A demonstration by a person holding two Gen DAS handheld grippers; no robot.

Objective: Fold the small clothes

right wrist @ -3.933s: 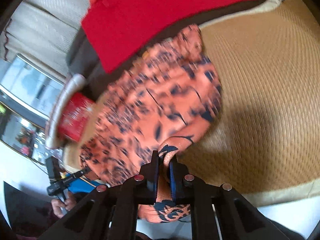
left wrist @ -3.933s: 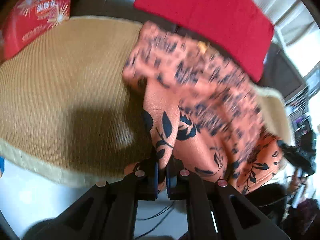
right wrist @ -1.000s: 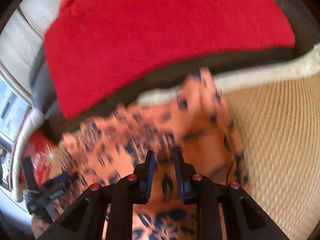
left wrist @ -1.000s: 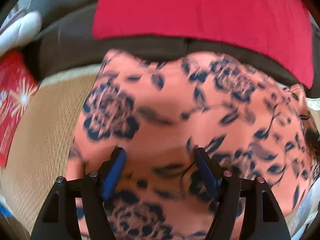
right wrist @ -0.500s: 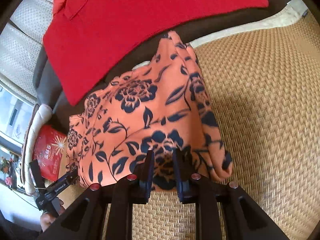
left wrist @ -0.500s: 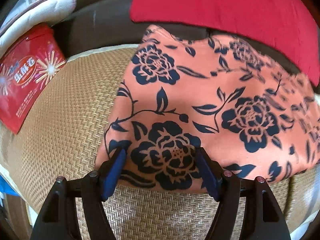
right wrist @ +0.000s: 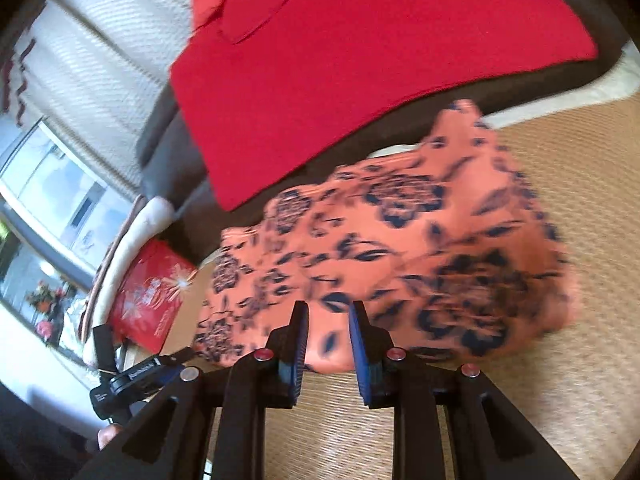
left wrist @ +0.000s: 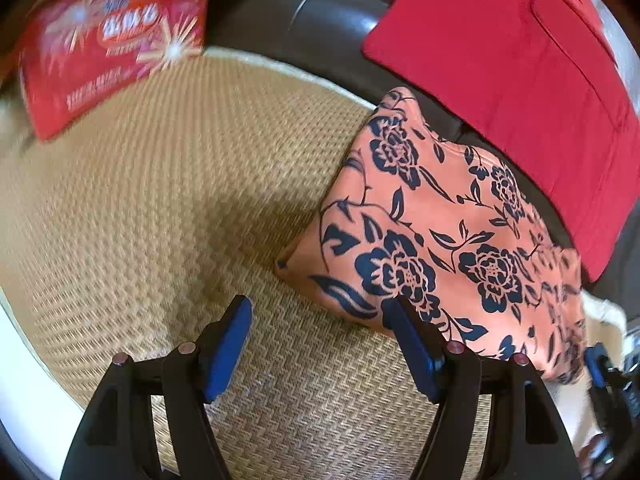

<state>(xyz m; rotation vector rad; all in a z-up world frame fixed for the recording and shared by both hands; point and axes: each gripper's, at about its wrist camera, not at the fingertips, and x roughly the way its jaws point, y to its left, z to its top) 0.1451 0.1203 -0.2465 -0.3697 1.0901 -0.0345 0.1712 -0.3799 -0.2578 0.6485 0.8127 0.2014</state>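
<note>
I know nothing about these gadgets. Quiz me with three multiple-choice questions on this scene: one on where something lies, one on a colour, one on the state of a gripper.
1. Where does the floral garment lie?
A. on the woven mat
B. inside the red bag
C. on the floor

2. What colour are the garment's flowers?
A. white
B. dark blue
C. green

3. How is the left gripper?
A. shut on the garment
B. shut on the bag
C. open, holding nothing

Answers:
1. A: the garment rests on the mat, its far edge reaching toward the dark sofa back under the red cushion.
2. B: dark blue blooms and leaves on orange cloth.
3. C: its blue pads stand wide apart with bare mat between them; one finger only overlaps the garment's near edge. The red bag lies far off.
</note>
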